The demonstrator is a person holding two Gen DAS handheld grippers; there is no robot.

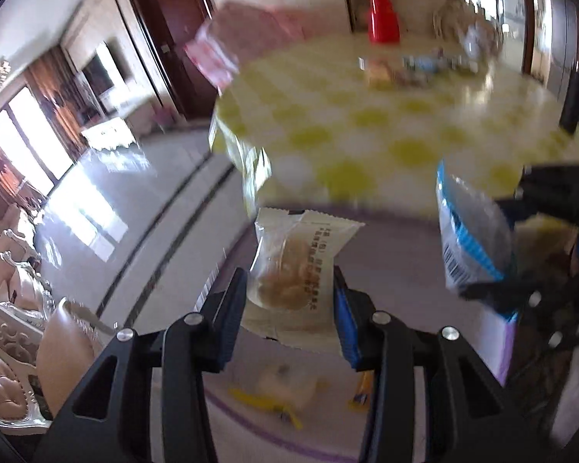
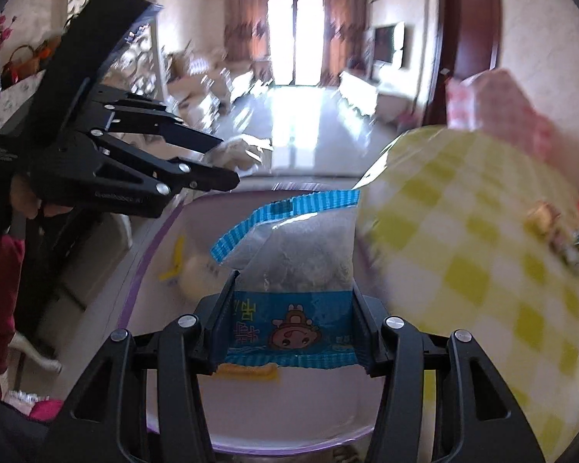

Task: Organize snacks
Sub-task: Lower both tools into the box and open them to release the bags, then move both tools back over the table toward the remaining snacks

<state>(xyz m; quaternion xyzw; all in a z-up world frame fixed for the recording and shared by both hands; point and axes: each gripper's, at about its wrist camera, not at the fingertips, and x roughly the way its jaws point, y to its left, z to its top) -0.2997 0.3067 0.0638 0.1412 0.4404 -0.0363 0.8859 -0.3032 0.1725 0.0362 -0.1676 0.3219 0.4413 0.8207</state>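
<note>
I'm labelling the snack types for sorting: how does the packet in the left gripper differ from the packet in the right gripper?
The cream packet in the left gripper is pale with dark print; the blue packet in the right gripper has striped blue edges and a cartoon figure. The cream packet shows one round golden pastry; the blue packet's clear window shows dark, lumpy contents. Both are sealed and clamped between gripper pads above the purple-rimmed tray.

- The bench wears a cloth of yellow and white checks.
- A red cap tops a jar at the bench's far side.
- The left tool, black with blue pads, carries a cream-white packet printed in dark text.
- The right tool is black; its packet is clear, with blue striped edges and a cartoon figure.
- The tray beside the bench is white, rimmed in purple.
- A pink bag lies at the bench's edge.
</note>
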